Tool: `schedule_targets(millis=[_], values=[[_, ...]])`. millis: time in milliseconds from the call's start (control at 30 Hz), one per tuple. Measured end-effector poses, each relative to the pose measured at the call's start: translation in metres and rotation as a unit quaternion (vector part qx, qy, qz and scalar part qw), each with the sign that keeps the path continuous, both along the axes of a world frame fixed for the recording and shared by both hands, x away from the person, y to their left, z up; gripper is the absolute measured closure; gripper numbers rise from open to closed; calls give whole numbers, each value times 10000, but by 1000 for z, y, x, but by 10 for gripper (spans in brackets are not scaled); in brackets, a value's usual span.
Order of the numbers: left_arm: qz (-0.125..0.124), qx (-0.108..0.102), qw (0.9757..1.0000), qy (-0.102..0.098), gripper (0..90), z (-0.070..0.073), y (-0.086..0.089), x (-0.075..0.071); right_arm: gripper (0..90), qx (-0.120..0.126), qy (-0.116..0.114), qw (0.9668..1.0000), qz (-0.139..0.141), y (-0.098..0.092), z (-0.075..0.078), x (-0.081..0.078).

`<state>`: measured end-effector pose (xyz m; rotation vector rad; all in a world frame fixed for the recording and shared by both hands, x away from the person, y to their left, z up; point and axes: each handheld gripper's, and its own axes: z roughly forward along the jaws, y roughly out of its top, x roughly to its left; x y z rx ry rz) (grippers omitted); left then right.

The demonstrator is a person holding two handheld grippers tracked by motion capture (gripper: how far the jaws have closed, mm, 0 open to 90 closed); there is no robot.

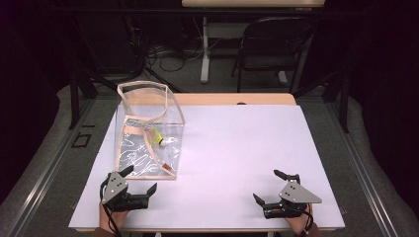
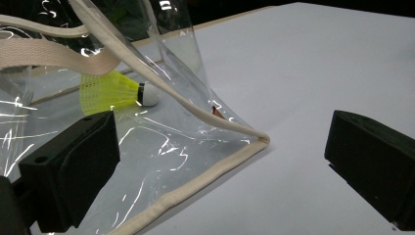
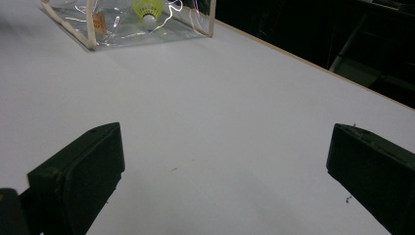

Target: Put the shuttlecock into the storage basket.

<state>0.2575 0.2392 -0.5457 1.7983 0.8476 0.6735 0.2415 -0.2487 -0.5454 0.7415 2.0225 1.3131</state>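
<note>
No readable text, brand or number anywhere; small orange tag [image 3: 99, 23] on clear bag [image 1: 148, 148] too blurred to read.

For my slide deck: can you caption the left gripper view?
Open left gripper faces the corner of a clear bag holding a yellow shuttlecock on a white table.

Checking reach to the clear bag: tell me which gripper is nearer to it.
Left. The left gripper sits just in front of the bag, at its near corner; the right gripper is far off across the table.
</note>
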Motion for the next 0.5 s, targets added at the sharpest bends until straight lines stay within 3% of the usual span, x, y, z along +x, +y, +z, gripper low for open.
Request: schedule_targets(millis=[167, 500], values=[[-85, 221, 9997, -10, 0, -9, -3, 0, 0, 2, -5, 10000, 2, 0, 0, 0], [-182, 228, 9996, 24, 0, -10, -5, 1, 0, -5, -3, 10000, 5, -1, 0, -1]])
